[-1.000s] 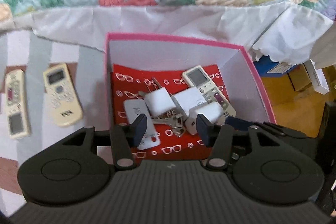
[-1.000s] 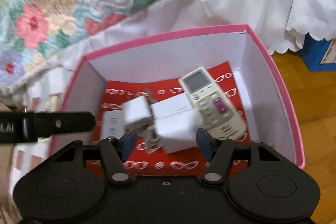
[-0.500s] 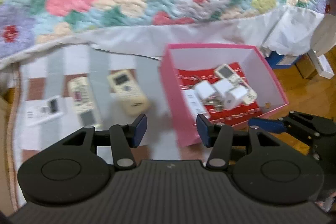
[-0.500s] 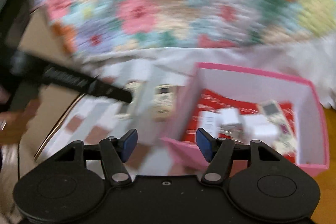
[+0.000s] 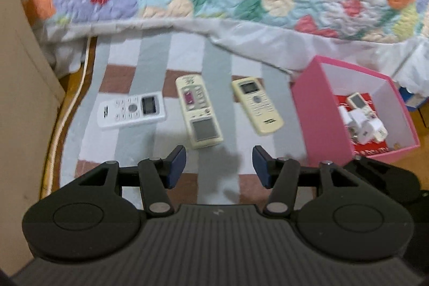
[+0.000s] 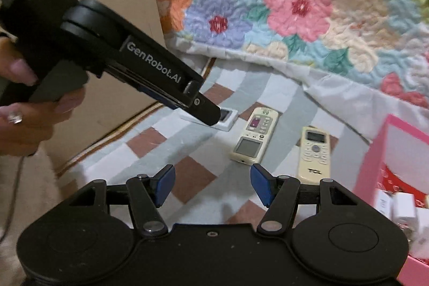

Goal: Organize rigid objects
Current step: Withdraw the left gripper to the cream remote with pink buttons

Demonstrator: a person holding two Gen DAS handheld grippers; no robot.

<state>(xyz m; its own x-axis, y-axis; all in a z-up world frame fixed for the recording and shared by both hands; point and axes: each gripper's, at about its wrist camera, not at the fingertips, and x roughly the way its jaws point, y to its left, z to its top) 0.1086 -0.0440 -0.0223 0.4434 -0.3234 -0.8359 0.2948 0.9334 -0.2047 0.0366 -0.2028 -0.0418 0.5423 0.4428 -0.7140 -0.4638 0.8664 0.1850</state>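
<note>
Both grippers are held wide apart and empty: left gripper (image 5: 218, 165), right gripper (image 6: 211, 184). Three remotes are laid side by side on the checked mat (image 5: 150, 55): white remote (image 5: 131, 110), middle remote (image 5: 198, 110), cream remote (image 5: 256, 105). Chargers are seen inside the pink box (image 5: 316, 119), just beside the cream remote.

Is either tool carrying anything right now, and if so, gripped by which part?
Nothing is held. The left tool is open and empty above the checked mat; the right tool is open and empty too. All three remotes lie untouched on the mat.
</note>
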